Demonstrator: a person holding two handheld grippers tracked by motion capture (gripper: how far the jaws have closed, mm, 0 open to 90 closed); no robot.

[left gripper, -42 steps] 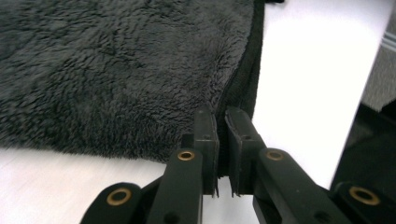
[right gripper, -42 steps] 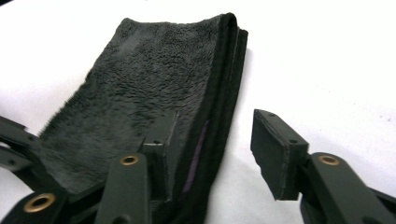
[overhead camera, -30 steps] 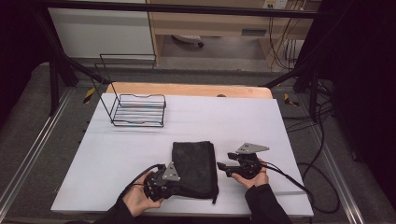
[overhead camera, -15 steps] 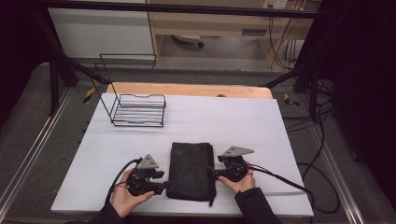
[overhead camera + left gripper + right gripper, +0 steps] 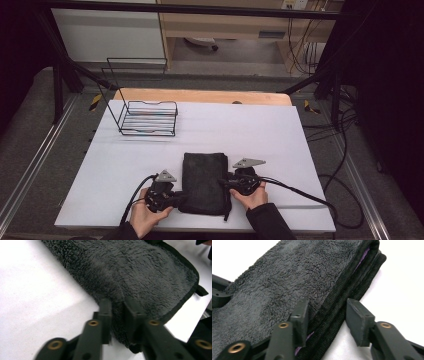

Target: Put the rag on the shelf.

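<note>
1. The white table (image 5: 300, 150) is carrying a folded dark towel (image 5: 202, 182) near its front edge.
2. The wire basket (image 5: 148, 119) is sitting well apart, empty; any putting-away looks undone.
3. The left gripper (image 5: 116, 315) is pinching the towel's edge.
4. The right gripper (image 5: 327, 315) is gaping around the opposite edge, not yet clamping.

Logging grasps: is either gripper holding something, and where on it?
Left gripper pinches the dark towel's side edge; right gripper straddles the opposite folded edge, open.

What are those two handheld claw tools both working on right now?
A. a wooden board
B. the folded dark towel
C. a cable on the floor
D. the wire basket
B: the left gripper and the right gripper each meet an edge of the folded dark towel, far from the wire basket.
</note>
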